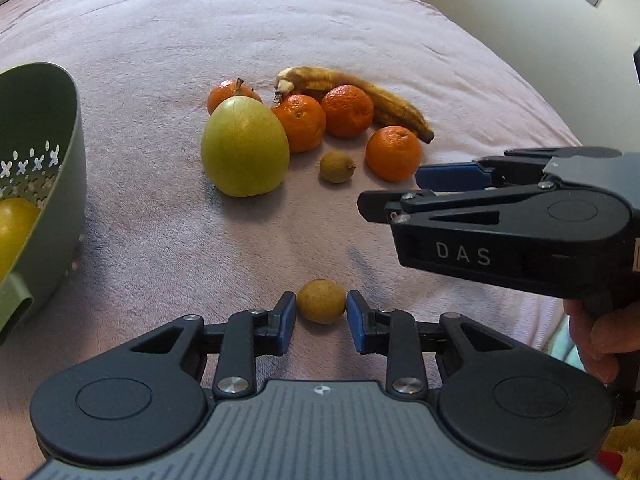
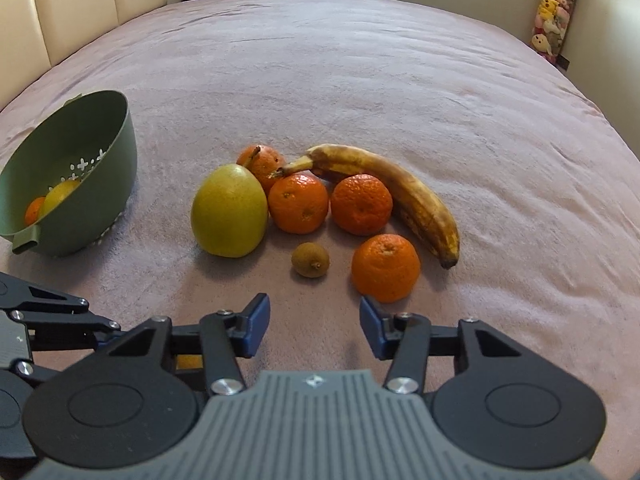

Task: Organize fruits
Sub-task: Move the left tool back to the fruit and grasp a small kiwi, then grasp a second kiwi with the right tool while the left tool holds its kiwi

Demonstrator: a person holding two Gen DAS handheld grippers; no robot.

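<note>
A small brown round fruit (image 1: 321, 301) lies on the pink blanket (image 1: 320, 20), and my left gripper (image 1: 321, 318) is shut on it, a blue pad against each side. Farther off is the fruit pile: a big green pear (image 1: 245, 148) (image 2: 229, 212), several tangerines (image 1: 394, 153) (image 2: 385, 267), a spotted banana (image 1: 360, 90) (image 2: 404, 190) and a second small brown fruit (image 1: 337, 166) (image 2: 310, 260). My right gripper (image 2: 314, 322) (image 1: 388, 192) hovers open just short of that second fruit and the nearest tangerine, with nothing between its pads.
A green colander bowl (image 1: 60, 120) (image 2: 100, 128) sits tilted at the left, with a yellow fruit (image 2: 60, 196) and a tangerine (image 2: 34, 210) inside. A hand (image 1: 600, 340) holds the right gripper. Padded headboard panels (image 2: 80, 0) and walls border the bed.
</note>
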